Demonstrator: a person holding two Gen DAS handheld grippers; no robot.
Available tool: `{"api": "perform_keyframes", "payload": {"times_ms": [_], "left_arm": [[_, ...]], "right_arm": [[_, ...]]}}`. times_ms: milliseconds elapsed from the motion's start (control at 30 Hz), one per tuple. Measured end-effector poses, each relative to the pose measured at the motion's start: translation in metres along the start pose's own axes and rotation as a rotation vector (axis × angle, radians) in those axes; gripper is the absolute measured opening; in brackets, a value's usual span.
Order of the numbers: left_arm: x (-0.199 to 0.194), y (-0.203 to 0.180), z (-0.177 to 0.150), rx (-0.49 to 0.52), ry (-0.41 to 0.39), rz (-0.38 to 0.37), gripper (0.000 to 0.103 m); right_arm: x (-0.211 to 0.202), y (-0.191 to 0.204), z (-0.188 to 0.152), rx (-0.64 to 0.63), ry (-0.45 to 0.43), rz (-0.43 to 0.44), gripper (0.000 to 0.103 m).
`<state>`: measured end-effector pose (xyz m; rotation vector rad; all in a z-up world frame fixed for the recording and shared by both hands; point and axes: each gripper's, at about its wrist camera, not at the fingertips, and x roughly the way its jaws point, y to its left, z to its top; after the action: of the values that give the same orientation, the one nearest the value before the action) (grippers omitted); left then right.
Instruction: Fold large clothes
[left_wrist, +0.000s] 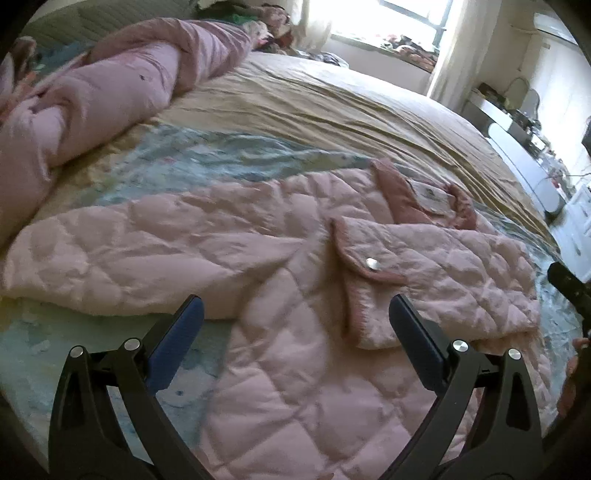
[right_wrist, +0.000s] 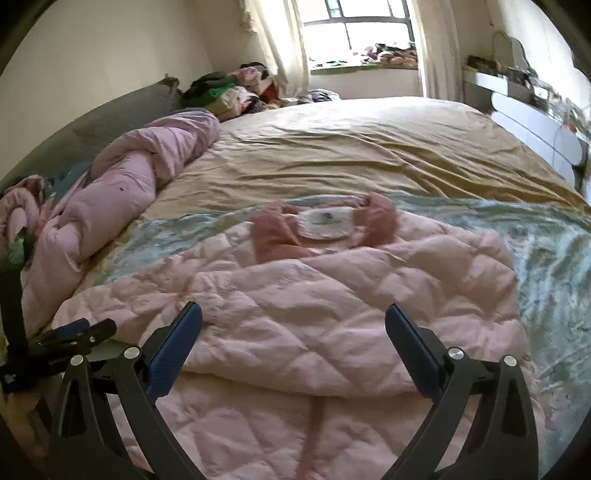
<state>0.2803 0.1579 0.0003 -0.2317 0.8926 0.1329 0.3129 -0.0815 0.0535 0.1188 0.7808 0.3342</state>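
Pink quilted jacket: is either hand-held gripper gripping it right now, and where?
Nothing is held. The left hand-held gripper and right hand-held gripper both stand open above the pink quilted jacket, with no fabric pinched.

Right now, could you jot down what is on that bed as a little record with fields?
garment: pink quilted jacket, lying on the bed, partly folded over itself
collar: darker pink, at the far end
pocket flap: silver snap, closed
bedding: tan sheet; blue patterned cover under the jacket
beside it: rolled pink duvet
left gripper: open, empty
right gripper: open, empty
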Motion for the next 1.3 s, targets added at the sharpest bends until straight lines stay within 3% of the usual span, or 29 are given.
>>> {"api": "perform_keyframes", "payload": {"times_ms": [433,833,1300], "left_arm": [[-0.021,0.061,0.014,-0.136,-0.05,0.043,0.094],[-0.039,0.127,0.024,-0.26,-0.105,0.177,0.094],[-0.034,0.2,0.016,-0.414,-0.062,0.27,0.094]], "right_arm": [[0.0,0.072,0.014,-0.064,-0.029,0.082,0.099],[0.01,0.139,0.018,-0.147,-0.02,0.158,0.099],[0.041,0.214,0.01,-0.243,0.033,0.265,0.099]]}}
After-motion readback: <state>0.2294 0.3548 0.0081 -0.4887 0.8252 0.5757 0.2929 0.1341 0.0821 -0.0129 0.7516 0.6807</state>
